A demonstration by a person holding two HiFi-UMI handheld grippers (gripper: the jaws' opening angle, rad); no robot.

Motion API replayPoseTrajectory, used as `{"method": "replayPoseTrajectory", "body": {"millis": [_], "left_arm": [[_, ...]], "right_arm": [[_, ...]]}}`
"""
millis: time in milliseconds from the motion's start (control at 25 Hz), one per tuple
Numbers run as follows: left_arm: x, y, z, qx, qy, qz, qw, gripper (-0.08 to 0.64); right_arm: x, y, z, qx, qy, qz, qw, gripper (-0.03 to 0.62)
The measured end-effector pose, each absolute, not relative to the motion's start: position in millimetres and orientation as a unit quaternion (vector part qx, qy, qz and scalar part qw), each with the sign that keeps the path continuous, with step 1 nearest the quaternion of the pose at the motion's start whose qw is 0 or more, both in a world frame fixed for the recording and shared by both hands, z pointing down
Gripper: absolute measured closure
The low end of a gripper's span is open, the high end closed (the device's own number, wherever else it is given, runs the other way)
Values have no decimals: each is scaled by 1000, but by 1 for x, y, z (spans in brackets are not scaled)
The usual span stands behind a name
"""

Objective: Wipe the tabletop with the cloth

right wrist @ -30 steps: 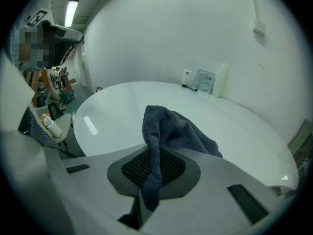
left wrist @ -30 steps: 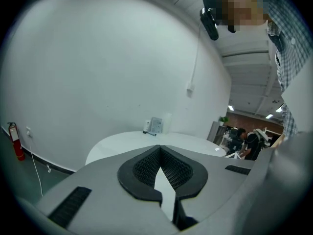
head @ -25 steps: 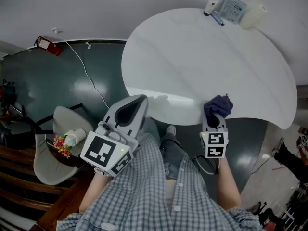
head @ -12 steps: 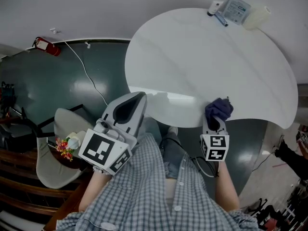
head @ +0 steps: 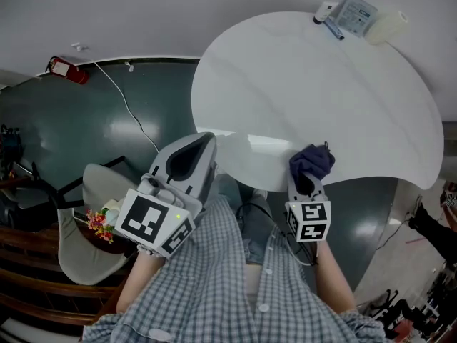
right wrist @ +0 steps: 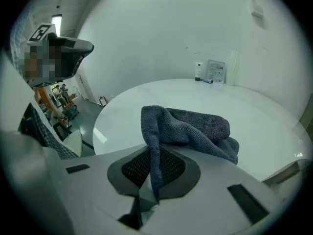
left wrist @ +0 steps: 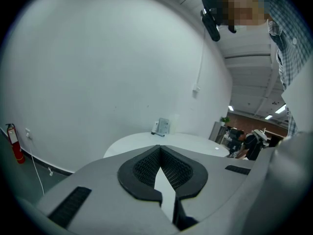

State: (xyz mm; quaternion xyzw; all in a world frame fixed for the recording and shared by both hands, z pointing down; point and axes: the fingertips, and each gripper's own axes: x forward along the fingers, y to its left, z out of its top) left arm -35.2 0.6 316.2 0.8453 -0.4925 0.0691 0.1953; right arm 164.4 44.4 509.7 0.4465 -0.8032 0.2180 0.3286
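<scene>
The white round tabletop (head: 314,91) fills the upper middle of the head view. My right gripper (head: 308,168) hangs over the table's near edge, shut on a dark blue-grey cloth (head: 311,161). In the right gripper view that cloth (right wrist: 190,128) is bunched over the jaws, one fold pinched between them, above the tabletop (right wrist: 254,116). My left gripper (head: 191,152) is held off the table's near left edge, shut with nothing in it. Its closed jaws (left wrist: 159,168) point toward the table (left wrist: 166,141).
At the table's far edge stand a small bottle (head: 322,11), a pen, a flat packet (head: 355,13) and a pale roll (head: 389,26). A chair (head: 93,220) with a small flower bunch sits on the floor at left. A red fire extinguisher (head: 63,70) lies by the wall.
My right gripper has shifted a little to the left along the table's near edge, the cloth still in it. The left gripper has barely moved.
</scene>
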Motion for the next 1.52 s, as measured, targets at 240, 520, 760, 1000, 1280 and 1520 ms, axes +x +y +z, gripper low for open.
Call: {"method": "replayPoseTrajectory", "body": {"millis": [240,520,760,1000,1280,1520], "left_arm": [[-48,-8,317,847,-490,69,195,555],[-66,-16,318,845,-493,70,193,555],[-83,-19,320,841,-500,71,196,555],[-100,-23,321,835,-508,69,198,555],[-113,-29,323,832,-513,66,201,555],[-119,-32,324,837,-505,64,200,555]], "right_arm": [[126,47,509,413,-821,222,326,569],[68,49,508,350,-851,219,325,569],[18,47,506,298,-873,209,325,569],[-25,44,505,245,-889,182,340,569],[-62,29,505,221,-895,172,347,569],[-87,17,504,216,-898,147,355,569]]}}
